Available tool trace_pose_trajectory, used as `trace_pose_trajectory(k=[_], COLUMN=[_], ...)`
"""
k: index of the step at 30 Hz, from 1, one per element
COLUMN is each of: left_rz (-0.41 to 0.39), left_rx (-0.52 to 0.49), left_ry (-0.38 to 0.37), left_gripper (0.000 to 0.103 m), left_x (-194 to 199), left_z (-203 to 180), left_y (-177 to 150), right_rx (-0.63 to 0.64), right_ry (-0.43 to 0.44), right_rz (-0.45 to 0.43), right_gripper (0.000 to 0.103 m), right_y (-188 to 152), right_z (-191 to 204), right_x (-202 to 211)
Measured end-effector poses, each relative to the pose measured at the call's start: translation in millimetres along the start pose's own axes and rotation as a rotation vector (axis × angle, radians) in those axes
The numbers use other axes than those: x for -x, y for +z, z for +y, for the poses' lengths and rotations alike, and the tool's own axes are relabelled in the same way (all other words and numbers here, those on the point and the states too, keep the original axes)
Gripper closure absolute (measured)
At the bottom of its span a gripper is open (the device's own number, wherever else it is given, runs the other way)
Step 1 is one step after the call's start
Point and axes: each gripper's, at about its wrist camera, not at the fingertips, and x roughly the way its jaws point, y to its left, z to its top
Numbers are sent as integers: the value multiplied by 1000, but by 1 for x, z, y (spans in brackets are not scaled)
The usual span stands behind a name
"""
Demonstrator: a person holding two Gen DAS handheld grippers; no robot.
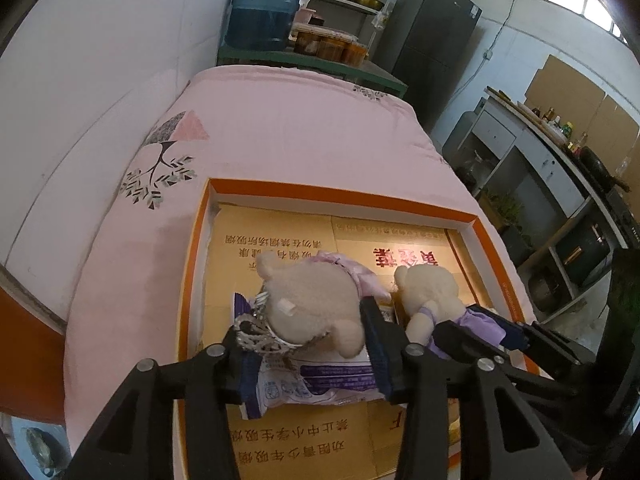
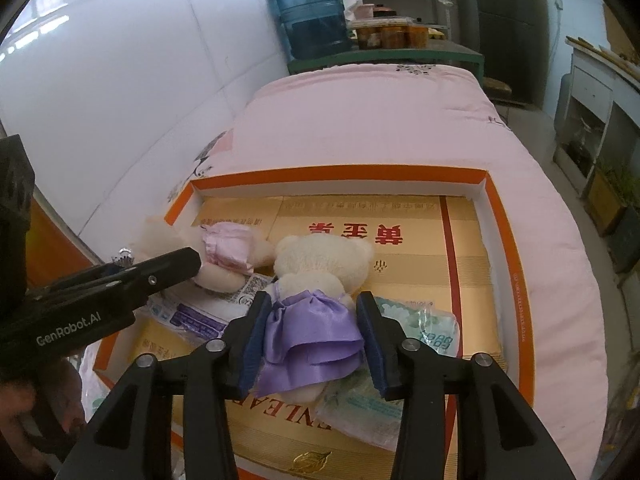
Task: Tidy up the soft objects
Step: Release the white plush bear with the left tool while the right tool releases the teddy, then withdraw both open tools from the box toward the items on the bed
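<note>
An orange-rimmed box (image 1: 494, 276) lined with gold cartons lies on a pink bed. A cream bear in a pink dress with a silver crown (image 1: 308, 304) lies between the fingers of my left gripper (image 1: 306, 330), whose jaws stand wide on either side of its head. A cream bear in a purple dress (image 2: 316, 292) sits between the fingers of my right gripper (image 2: 312, 326), jaws open around its skirt. The pink bear (image 2: 228, 250) and the left gripper (image 2: 176, 266) also show in the right wrist view.
A purple-and-white tissue pack (image 1: 320, 384) lies under the pink bear. A green floral tissue pack (image 2: 408, 332) lies right of the purple bear. The pink quilt (image 1: 288, 128) stretches ahead. A blue water jug (image 1: 264, 8) and shelves stand beyond; a wall is left.
</note>
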Motion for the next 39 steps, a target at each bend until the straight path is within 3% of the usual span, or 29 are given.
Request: trace_pose_trajectory(k=[5,18,39], left_rz=[-14,-66,-190], left_rx=[-31,-83,-127], left_ry=[33,50,66], left_gripper=[49,35,34], left_x=[4,29,86], left_z=[-7,-22,-40], left_y=[-4,-8,-8], right_rx=[8,26,44], right_ry=[-8,-24,-21], right_rz=[-3,-33,-105], right_gripper=[47,43,43], right_y=[-2,-5,-11], right_z=[2,7,20], right_x=[3,21,71])
